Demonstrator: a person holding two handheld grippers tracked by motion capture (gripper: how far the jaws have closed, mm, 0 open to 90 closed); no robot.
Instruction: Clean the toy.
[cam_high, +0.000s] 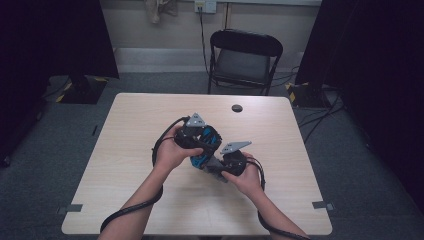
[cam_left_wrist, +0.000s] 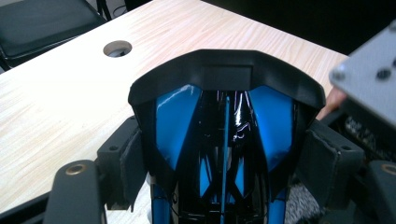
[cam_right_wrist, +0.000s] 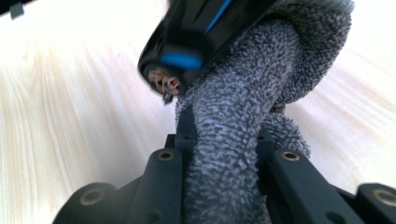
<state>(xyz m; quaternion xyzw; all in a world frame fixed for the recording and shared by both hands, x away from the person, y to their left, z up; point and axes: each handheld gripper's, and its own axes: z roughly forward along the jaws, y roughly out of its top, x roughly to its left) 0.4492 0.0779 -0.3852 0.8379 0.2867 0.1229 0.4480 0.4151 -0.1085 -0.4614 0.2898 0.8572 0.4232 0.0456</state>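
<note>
A glossy black-and-blue plastic object with a moulded black rim (cam_left_wrist: 226, 70) is held above the middle of the pale wood-grain worktop (cam_high: 125, 150), between the two grippers. In the left gripper view, its black rim arches across the top and two blue panels flank a dark centre rib. The left gripper (cam_high: 196, 131) clamps this object from both sides: its padded black fingers (cam_left_wrist: 133, 163) press against the left and right flanks, so the jaws stand wide but are closed on the object. A grey, nubby microfibre cloth (cam_right_wrist: 233, 140) lies against the underside of the object. In the right gripper view, the cloth runs as a thick bunched strip up from between the jaws to the object's lower edge, where it touches the plastic. The right gripper (cam_high: 227, 162) is closed tight on this cloth, with the fabric squeezed between its two black jaws. In the high view, the two grippers sit just beside each other, the left one higher and farther from the person, the right one nearer the worktop's front edge. A round cable hole (cam_high: 237, 108) lies in the worktop beyond them. A black folding chair (cam_high: 244, 60) stands on the grey floor behind the worktop.
</note>
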